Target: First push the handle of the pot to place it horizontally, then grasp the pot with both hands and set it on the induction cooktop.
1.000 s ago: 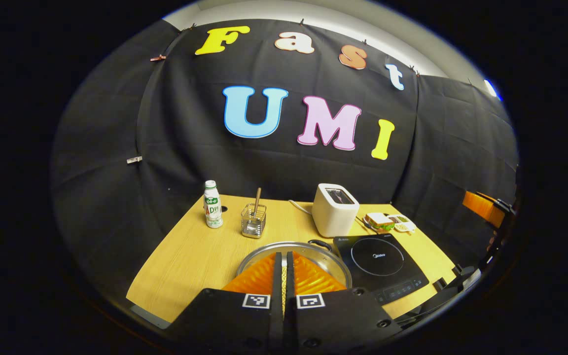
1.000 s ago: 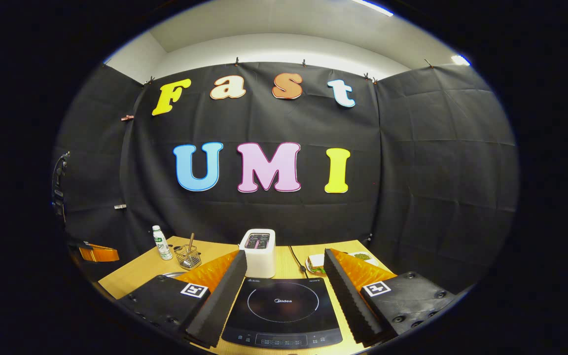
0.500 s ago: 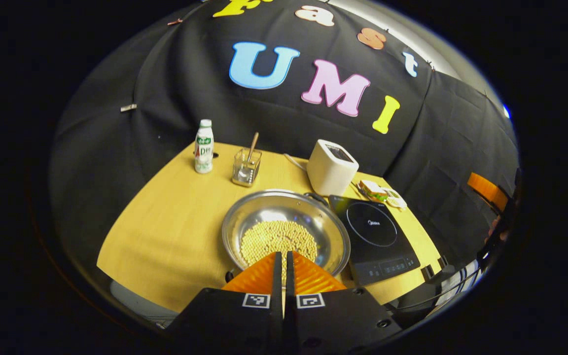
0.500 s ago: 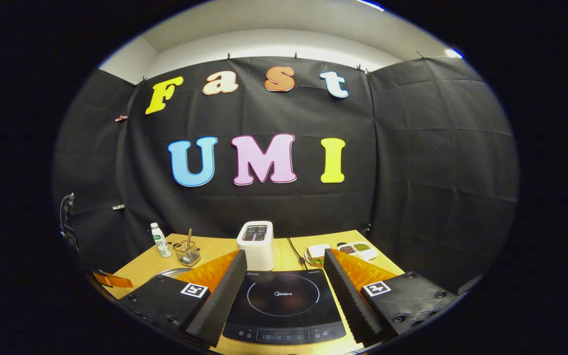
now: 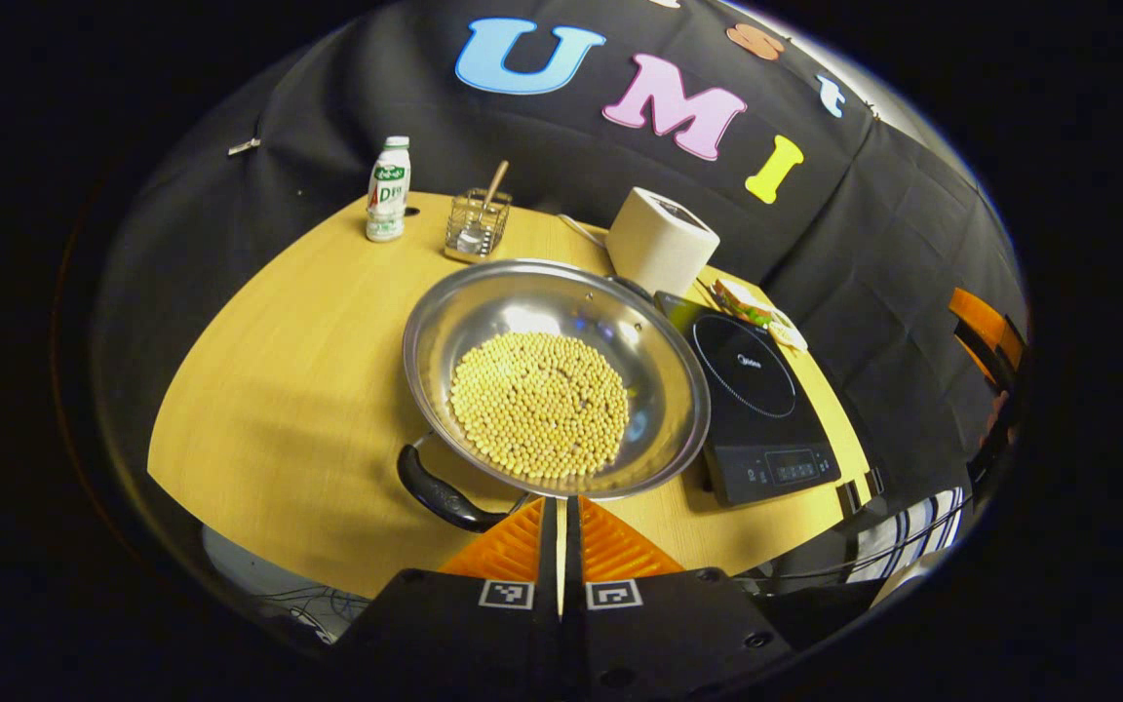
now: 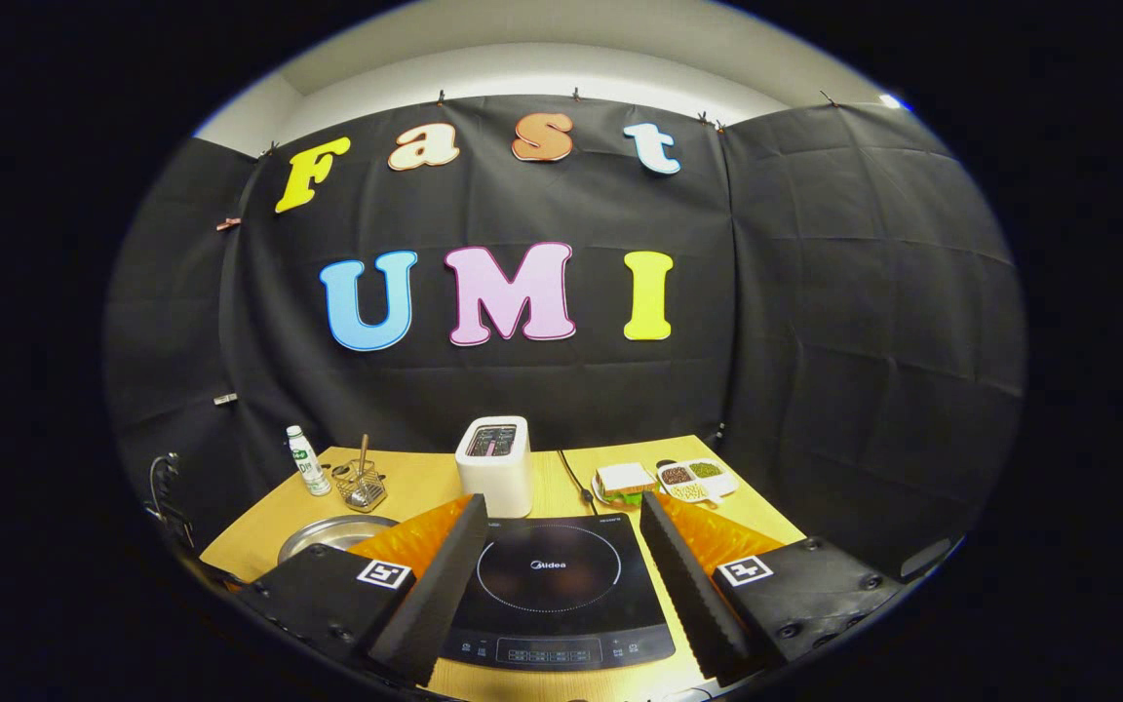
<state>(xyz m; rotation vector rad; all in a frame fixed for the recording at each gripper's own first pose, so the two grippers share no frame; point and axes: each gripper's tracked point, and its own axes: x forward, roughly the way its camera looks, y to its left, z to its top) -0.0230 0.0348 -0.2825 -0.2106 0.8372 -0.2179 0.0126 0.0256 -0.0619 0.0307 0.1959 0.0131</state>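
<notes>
Since a second ago the left gripper point(image 5: 561, 517) has tipped downward, so the pot point(image 5: 556, 375) that was half hidden behind its fingers now lies in full view just ahead of their tips, with the beans point(image 5: 539, 404) heaped in its middle. Over the same time the right gripper point(image 6: 561, 565) has shifted only a little, and the cooktop point(image 6: 552, 595) still lies between its fingers.

Left fingers are pressed together with only a thin slit between them, holding nothing. Their tips sit just short of the pot's near rim; contact cannot be told. One black handle point(image 5: 445, 495) sticks out from the pot's near-left edge, just left of the fingertips, and a second handle point(image 5: 632, 287) shows at the far rim. To the right of the pot, close beside it, is the cooktop point(image 5: 752, 390), bare on top. Beyond the pot stand a toaster point(image 5: 659, 239), a wire holder point(image 5: 477, 226) with a spoon in it, and a bottle point(image 5: 388, 190), all on the table point(image 5: 279, 370).

Right fingers stand wide apart, empty, one on each side of the cooktop. Left of the left finger, a part of the pot point(image 6: 332, 534) shows. Past the fingertips are the toaster point(image 6: 493, 463), a sandwich point(image 6: 625, 483) and a small tray point(image 6: 696, 478).
</notes>
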